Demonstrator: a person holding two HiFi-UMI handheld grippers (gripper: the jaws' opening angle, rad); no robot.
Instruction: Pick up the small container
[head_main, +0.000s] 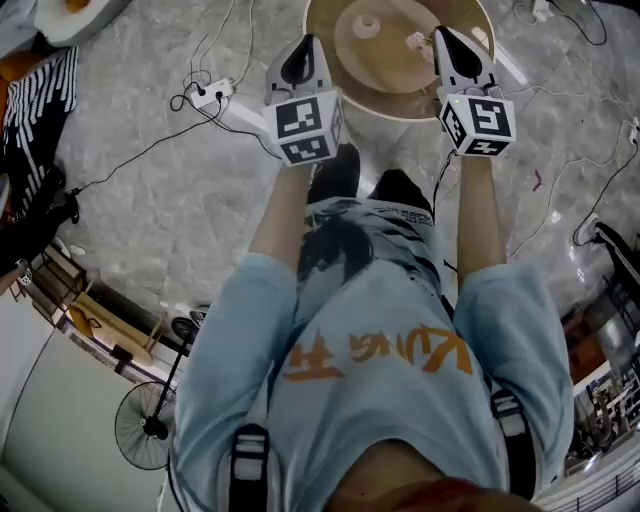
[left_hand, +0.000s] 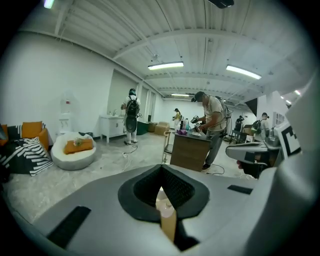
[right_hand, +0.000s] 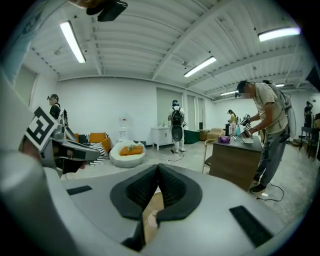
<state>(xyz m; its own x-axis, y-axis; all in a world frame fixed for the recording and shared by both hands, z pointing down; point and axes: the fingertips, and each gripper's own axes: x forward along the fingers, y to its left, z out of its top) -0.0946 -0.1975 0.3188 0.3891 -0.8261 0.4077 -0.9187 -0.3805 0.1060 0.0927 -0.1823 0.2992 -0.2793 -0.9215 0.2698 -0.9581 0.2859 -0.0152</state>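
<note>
A round wooden table (head_main: 470, 20) stands in front of the person, low in the head view's top middle. On it sit a small round beige container (head_main: 365, 25) and a small pale pinkish item (head_main: 415, 42). My left gripper (head_main: 303, 42) hovers at the table's left edge with its jaws together and nothing between them. My right gripper (head_main: 443, 35) is over the table's right part, just right of the pinkish item, also shut and empty. In the gripper views, the closed left gripper (left_hand: 161, 167) and closed right gripper (right_hand: 158, 167) show only a sliver of tabletop below their pads.
Cables and a power strip (head_main: 210, 95) lie on the marble floor left of the table. A floor fan (head_main: 150, 425) stands behind the person. Farther off are a white beanbag (left_hand: 74, 150), a wooden counter (left_hand: 190, 150) with a person working at it, and other people.
</note>
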